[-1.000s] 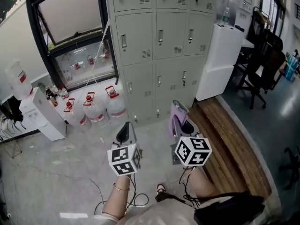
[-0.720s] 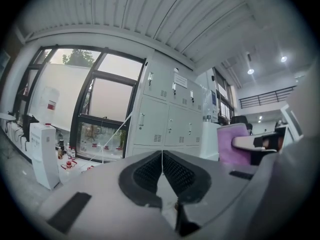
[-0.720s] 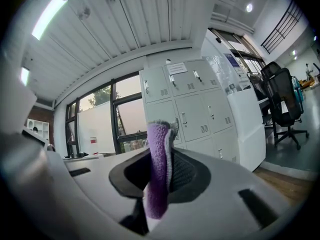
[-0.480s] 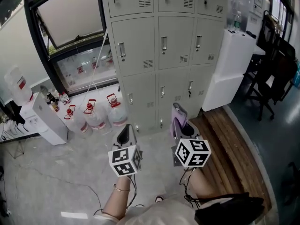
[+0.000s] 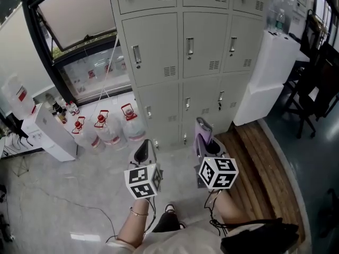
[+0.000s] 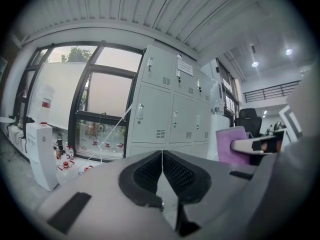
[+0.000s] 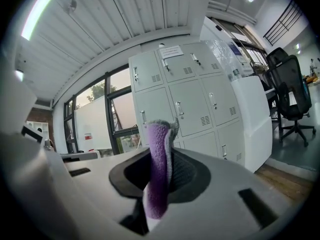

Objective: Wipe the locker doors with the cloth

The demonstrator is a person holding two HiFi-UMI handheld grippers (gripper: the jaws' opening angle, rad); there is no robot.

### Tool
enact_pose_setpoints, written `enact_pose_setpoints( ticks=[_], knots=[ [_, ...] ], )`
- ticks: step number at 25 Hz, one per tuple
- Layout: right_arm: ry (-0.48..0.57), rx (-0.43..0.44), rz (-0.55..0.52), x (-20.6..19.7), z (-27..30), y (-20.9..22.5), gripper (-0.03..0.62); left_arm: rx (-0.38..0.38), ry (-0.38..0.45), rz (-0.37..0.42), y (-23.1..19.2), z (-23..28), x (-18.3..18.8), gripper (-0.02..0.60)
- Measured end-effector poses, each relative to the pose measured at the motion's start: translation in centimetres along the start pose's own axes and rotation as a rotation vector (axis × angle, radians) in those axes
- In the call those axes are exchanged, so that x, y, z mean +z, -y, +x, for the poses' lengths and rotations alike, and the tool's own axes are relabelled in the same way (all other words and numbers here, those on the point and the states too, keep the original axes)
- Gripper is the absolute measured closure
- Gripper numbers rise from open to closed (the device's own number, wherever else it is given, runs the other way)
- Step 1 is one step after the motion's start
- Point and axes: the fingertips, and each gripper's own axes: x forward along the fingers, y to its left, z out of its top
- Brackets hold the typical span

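Your right gripper point(image 7: 164, 156) pinches the soft, floppy purple cloth point(image 7: 156, 184) by its fold. Your left gripper point(image 6: 162, 156) is closed tight, holding nothing. The locker doors point(image 5: 153, 46) are at 12 o'clock.

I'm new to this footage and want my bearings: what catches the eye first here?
Grey lockers fill the top of the head view, with their doors shut. In front of them the right gripper is shut on a purple cloth, and the left gripper is shut and empty. Water jugs stand on the floor left of the lockers.
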Motion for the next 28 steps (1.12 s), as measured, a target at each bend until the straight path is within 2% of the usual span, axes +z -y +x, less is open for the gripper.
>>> enact_pose_setpoints(
  ticks=[3,10,23,28],
  knots=[
    [-0.002,-0.015,0.006,-0.3,1.8,0.8,0.534,-0.001,-0.014,-0.016,-0.7,2.0,-0.2,0.572],
    [0.002,-0.021,-0.007,0.4,7.4,2.7,0.534,-0.004,0.014,-0.047,-2.6,8.5,-0.1,0.572],
    [0.050,-0.091,-0.040,6.0,22.8,7.2,0.534,-0.052,0.055,-0.041,-5.6,24.7,4.7,0.572],
    [0.056,-0.088,-0.049,6.6,27.3,7.9,0.534,-0.053,0.033,-0.056,-6.8,29.0,4.4,0.572]
  ],
)
